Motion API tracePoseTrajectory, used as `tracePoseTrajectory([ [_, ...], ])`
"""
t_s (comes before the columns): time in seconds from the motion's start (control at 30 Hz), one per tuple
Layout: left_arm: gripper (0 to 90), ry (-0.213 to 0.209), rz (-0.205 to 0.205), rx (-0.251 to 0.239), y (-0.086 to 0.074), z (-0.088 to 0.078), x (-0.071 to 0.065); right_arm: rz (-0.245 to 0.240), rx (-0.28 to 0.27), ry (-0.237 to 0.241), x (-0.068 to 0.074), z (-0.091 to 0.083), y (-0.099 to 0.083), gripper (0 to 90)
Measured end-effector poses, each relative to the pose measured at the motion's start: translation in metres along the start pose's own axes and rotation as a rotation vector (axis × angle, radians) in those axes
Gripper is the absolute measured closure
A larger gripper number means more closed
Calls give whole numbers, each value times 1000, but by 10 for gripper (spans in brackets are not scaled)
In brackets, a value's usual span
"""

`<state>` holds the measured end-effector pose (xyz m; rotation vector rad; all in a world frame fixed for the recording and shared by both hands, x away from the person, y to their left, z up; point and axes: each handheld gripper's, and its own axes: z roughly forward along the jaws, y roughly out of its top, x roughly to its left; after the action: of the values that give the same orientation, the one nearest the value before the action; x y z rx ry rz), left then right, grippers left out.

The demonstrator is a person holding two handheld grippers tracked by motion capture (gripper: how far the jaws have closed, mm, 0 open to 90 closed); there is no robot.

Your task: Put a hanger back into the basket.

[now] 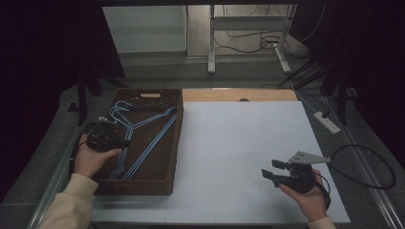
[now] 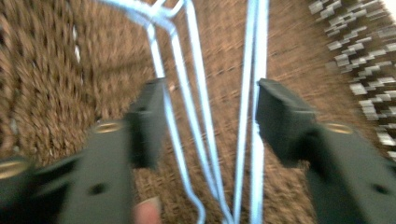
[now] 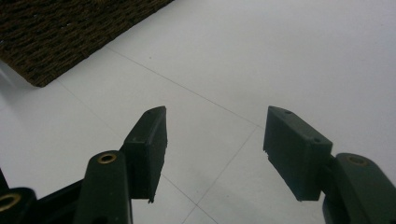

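The room was dark at both sides, where black curtains (image 1: 43, 57) hung down. The floor (image 1: 157, 71) was grey. At the back stood a light wall panel (image 1: 143, 28), and next to it the white metal legs of another table (image 1: 248, 33). Black cables (image 1: 248, 43) lay curled on the floor under those legs. A white power strip (image 1: 327, 122) lay on the floor past the desk's right edge, with a black cable looping near it. The desk (image 1: 248, 143) had a white top with thin lines across it. A strip of bare wood (image 1: 239, 95) ran along its far edge. Light fell softly from above.
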<state>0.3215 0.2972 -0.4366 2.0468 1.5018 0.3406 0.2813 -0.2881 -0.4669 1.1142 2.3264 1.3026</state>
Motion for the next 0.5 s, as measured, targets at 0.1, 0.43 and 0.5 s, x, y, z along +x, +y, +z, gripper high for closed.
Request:
tracePoseTrajectory([
  [0.1, 325, -70, 21, -98, -5, -18, -7, -5, 4, -4, -3, 2, 0, 402],
  [0.43, 285, -214, 131, -309, -34, -46, -52, -11, -6, -18, -9, 1, -1, 377],
  [0.5, 284, -232, 148, -328, -39, -47, -60, -9, -12, -22, -11, 1, -2, 365],
])
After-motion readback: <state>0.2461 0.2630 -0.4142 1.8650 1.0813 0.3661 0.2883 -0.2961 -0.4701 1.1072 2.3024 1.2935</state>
